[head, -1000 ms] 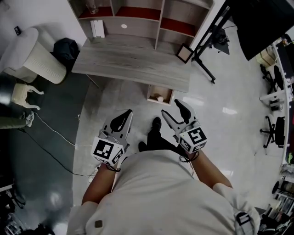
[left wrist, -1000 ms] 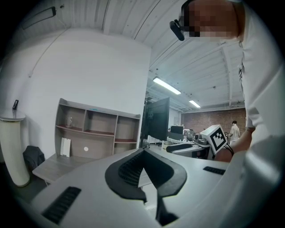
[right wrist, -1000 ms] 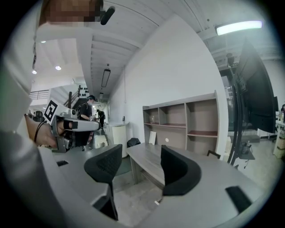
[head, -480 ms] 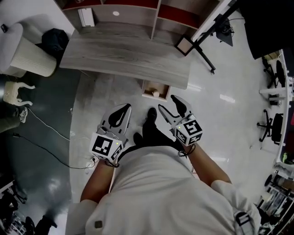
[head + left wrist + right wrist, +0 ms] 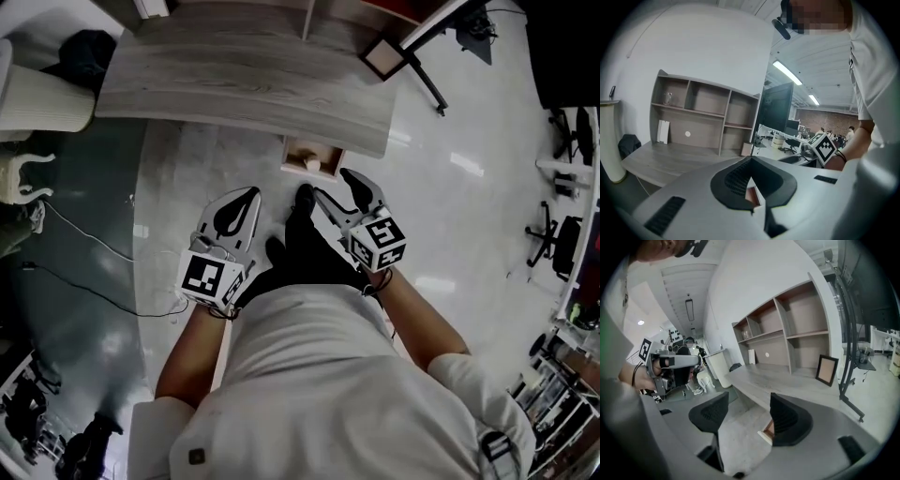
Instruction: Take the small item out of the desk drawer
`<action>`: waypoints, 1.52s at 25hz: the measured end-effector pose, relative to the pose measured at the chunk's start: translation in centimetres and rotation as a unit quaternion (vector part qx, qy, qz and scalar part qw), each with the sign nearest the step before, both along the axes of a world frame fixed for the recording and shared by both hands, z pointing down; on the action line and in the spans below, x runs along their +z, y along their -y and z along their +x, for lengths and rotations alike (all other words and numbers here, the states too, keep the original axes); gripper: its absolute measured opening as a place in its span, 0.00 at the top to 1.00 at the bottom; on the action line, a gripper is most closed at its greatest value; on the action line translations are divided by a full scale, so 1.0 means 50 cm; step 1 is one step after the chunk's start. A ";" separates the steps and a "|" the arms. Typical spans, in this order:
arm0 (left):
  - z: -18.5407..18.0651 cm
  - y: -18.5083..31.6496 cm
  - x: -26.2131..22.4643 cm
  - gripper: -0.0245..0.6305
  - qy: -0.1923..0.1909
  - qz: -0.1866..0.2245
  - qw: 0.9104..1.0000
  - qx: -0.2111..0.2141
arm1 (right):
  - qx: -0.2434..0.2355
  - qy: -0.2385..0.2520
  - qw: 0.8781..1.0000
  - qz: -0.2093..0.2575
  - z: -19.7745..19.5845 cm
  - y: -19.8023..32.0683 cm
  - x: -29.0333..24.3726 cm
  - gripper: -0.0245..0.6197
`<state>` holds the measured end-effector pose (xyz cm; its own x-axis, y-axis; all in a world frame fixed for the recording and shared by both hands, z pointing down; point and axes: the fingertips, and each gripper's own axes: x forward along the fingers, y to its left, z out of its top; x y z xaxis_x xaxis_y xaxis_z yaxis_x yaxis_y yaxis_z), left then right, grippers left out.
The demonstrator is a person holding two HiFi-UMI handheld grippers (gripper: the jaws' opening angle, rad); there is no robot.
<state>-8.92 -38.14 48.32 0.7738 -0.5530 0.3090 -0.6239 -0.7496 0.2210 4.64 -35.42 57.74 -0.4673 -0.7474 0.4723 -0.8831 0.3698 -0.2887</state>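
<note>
Two tools face the drawer [image 5: 298,165] under the counter [image 5: 234,75] edge: our left gripper [image 5: 246,197], jaws together; right gripper [image 5: 333,185], jaws apart for the small item [image 5: 313,164].

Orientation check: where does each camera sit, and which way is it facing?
Head view: on the person's head, facing steeply down at the desk, open drawer and floor; shows torso, left claw, right claw.
Left gripper view: rides the left claw, facing along its shut jaws toward desk and shelves; shows the right arm.
Right gripper view: rides the right claw, looking past open jaws at the desk; shows the left hand.
Shared: all three show the desk.
</note>
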 end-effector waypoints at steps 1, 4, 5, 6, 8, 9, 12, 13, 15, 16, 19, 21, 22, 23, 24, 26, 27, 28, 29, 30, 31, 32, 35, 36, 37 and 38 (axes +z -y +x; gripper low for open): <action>0.005 0.001 0.016 0.95 0.004 -0.004 1.000 0.003 | 0.000 -0.001 1.000 -0.007 0.003 0.004 0.021 0.54; 0.024 0.005 0.062 0.95 0.014 -0.016 1.000 0.012 | 0.002 0.001 0.999 -0.032 0.010 0.009 0.084 0.54; 0.030 0.009 0.077 0.95 0.016 -0.020 1.000 0.013 | 0.003 0.001 0.999 -0.042 0.011 0.010 0.104 0.54; 0.035 0.015 0.092 0.95 0.019 -0.025 0.999 0.012 | 0.003 0.002 0.999 -0.052 0.013 0.012 0.123 0.54; 0.044 0.030 0.117 0.95 0.024 -0.031 0.999 0.011 | 0.003 0.003 0.998 -0.068 0.017 0.018 0.155 0.54; 0.049 0.037 0.128 0.95 0.027 -0.032 0.999 0.011 | 0.004 0.004 0.997 -0.075 0.020 0.022 0.169 0.54; 0.062 0.054 0.166 0.95 0.031 -0.044 0.998 0.013 | 0.009 0.009 0.995 -0.096 0.032 0.037 0.211 0.54; 0.068 0.059 0.181 0.95 0.031 -0.051 0.998 0.014 | 0.010 0.009 0.995 -0.103 0.036 0.042 0.227 0.54; 0.077 0.069 0.213 0.95 0.032 -0.062 0.997 0.015 | 0.008 0.005 0.993 -0.115 0.044 0.051 0.262 0.54; 0.080 0.074 0.231 0.95 0.037 -0.062 0.997 0.017 | 0.006 0.000 0.993 -0.121 0.047 0.055 0.282 0.54; 0.082 0.085 0.285 0.95 0.070 -0.045 0.996 0.033 | 0.003 -0.007 0.989 -0.147 0.050 0.059 0.347 0.54; 0.085 0.092 0.315 0.95 0.080 -0.045 0.995 0.038 | 0.003 -0.005 0.986 -0.166 0.048 0.058 0.386 0.54; 0.088 0.096 0.329 0.95 0.082 -0.051 0.995 0.039 | 0.003 -0.005 0.985 -0.174 0.049 0.058 0.403 0.54; 0.091 0.099 0.343 0.95 0.082 -0.058 0.994 0.039 | 0.004 -0.005 0.983 -0.181 0.050 0.059 0.421 0.54; 0.094 0.103 0.356 0.95 0.083 -0.064 0.994 0.039 | 0.007 -0.003 0.982 -0.190 0.051 0.059 0.439 0.54; 0.096 0.108 0.382 0.95 0.085 -0.075 0.993 0.040 | 0.017 0.004 0.977 -0.212 0.054 0.058 0.477 0.54; 0.096 0.109 0.394 0.95 0.087 -0.080 0.992 0.040 | 0.022 0.008 0.975 -0.222 0.054 0.057 0.495 0.54; 0.096 0.112 0.405 0.95 0.088 -0.087 0.992 0.040 | 0.028 0.011 0.973 -0.230 0.054 0.058 0.512 0.54; 0.096 0.115 0.415 0.95 0.089 -0.095 0.991 0.039 | 0.032 0.011 0.971 -0.238 0.054 0.059 0.528 0.54; 0.097 0.118 0.426 0.95 0.090 -0.104 0.990 0.037 | 0.037 0.011 0.969 -0.245 0.055 0.061 0.546 0.54; 0.097 0.121 0.438 0.95 0.092 -0.111 0.989 0.036 | 0.040 0.009 0.967 -0.253 0.055 0.062 0.566 0.54; 0.098 0.126 0.450 0.95 0.091 -0.114 0.989 0.035 | 0.044 0.008 0.964 -0.261 0.055 0.063 0.585 0.54; 0.097 0.141 0.476 0.95 0.092 -0.115 0.989 0.031 | 0.056 0.011 0.957 -0.284 0.050 0.067 0.636 0.54; 0.098 0.144 0.482 0.95 0.093 -0.117 0.988 0.031 | 0.058 0.011 0.955 -0.290 0.048 0.068 0.650 0.54; 0.101 0.146 0.489 0.95 0.093 -0.119 0.988 0.031 | 0.060 0.008 0.953 -0.296 0.047 0.069 0.662 0.54; 0.104 0.147 0.494 0.95 0.093 -0.122 0.988 0.032 | 0.062 0.005 0.951 -0.302 0.046 0.070 0.673 0.54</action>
